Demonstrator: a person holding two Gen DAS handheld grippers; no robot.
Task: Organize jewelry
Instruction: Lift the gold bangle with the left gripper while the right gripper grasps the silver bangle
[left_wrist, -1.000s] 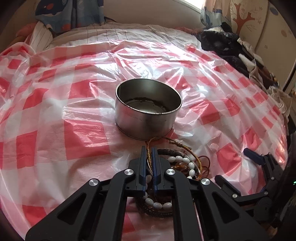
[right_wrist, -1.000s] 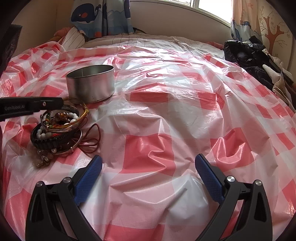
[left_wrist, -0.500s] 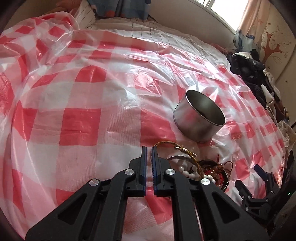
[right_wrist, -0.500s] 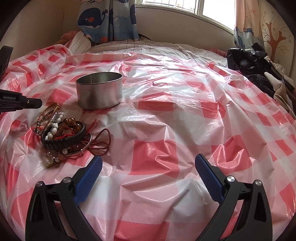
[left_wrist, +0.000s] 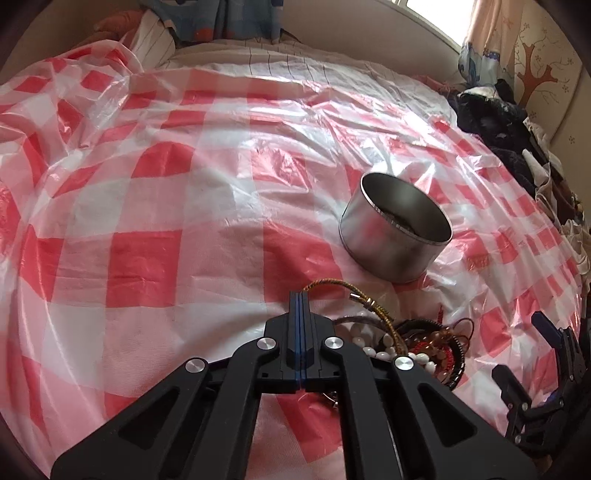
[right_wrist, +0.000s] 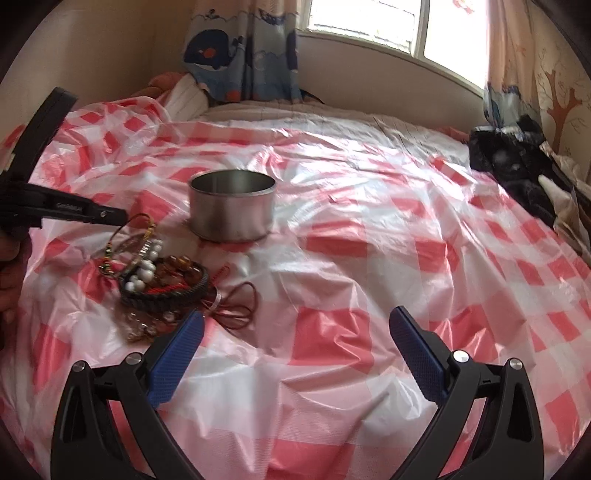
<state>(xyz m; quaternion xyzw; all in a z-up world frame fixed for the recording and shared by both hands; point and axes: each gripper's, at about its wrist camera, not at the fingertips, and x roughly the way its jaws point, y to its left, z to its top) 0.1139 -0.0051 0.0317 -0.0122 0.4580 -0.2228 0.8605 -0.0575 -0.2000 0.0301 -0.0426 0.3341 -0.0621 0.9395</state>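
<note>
Left claw (left_wrist: 300, 295) pinches gold bangle (left_wrist: 334, 283); right claw (right_wrist: 295, 325) wide, empty.

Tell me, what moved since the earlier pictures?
The left hand-held gripper squeezed fully shut and slid sideways off the jewelry pile. It seems to pinch the gold bracelet, whose end has been drawn out of the pile toward the gripper's tip. The metal tin and the rest of the pile stayed put. The right hand-held gripper stayed open and empty.
</note>
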